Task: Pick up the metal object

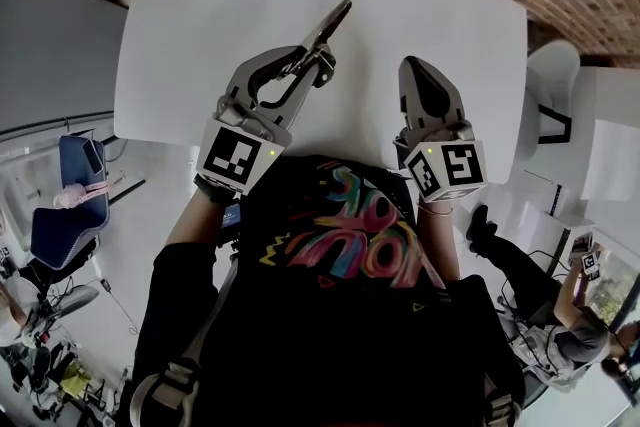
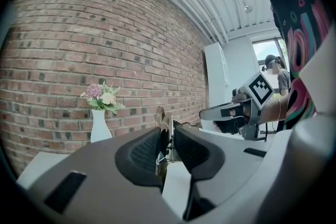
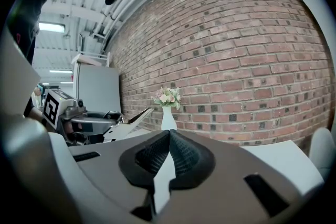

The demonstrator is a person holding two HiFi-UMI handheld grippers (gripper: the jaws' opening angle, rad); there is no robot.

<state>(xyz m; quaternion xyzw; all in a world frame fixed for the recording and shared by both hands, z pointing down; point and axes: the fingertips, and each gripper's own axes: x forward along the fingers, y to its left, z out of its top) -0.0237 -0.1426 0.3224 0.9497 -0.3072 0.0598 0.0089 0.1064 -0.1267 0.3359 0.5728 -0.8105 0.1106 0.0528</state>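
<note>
1. Left gripper (image 1: 316, 65): ribbed black pads clamped on smooth, tapered metal tongs (image 1: 336, 19) over the matte white table (image 1: 190, 25), tip toward 1 o'clock.
2. Tongs' arms pinched nearly together, gripping nothing.
3. Right gripper (image 1: 415, 67), at 3 o'clock: jaws together, empty.

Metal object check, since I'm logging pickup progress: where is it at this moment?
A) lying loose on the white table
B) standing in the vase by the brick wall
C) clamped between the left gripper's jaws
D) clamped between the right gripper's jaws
C: the left gripper has its jaws pressed on the metal object, which sticks out ahead of them, while the right gripper is shut on nothing.
</note>
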